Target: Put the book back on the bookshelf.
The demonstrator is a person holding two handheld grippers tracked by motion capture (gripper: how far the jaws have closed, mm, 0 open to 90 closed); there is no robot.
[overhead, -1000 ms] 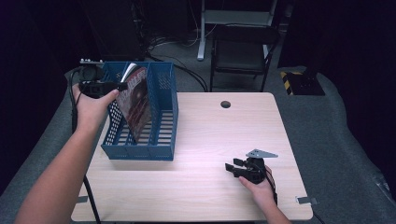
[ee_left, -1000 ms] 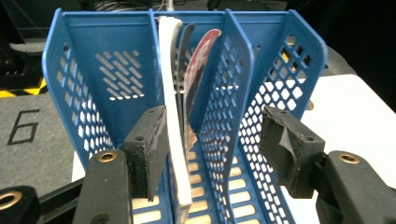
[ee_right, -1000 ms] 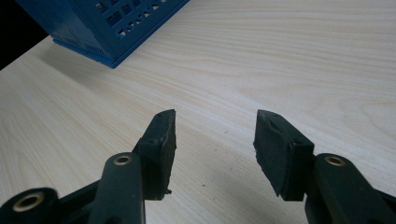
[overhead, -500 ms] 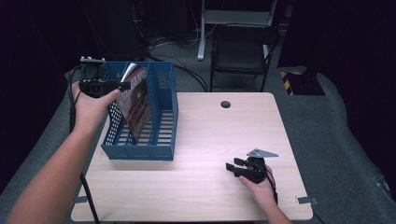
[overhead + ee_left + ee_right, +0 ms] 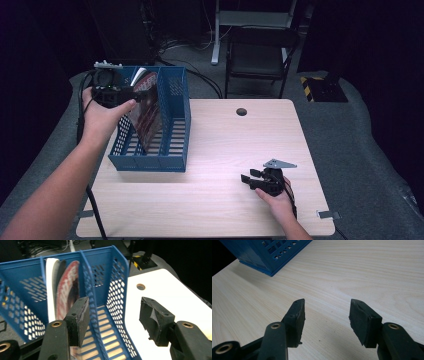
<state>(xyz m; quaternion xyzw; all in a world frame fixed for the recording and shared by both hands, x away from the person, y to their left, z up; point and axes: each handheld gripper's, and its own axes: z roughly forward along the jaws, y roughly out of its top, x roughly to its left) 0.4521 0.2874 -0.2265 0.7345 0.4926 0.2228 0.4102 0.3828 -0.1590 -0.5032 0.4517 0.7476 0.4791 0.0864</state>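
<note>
1. Since a second ago my left gripper (image 5: 131, 95) has drawn slightly up and back from the blue perforated plastic file rack (image 5: 172, 162); my right gripper (image 5: 252, 181) has not shifted.
2. Left jaws stand apart, empty.
3. The red-covered glossy book (image 5: 147, 107) leans tilted in the rack's middle slot, released.
4. I should withdraw straight, clear of the divider, so the book stays put.
5. Right jaws rest open over the pale wooden table (image 5: 220, 150).

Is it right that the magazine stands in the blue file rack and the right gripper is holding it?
Not quite. The magazine does stand in the blue file rack, but the right gripper is open over bare table, holding nothing, as the right gripper view shows.
</note>
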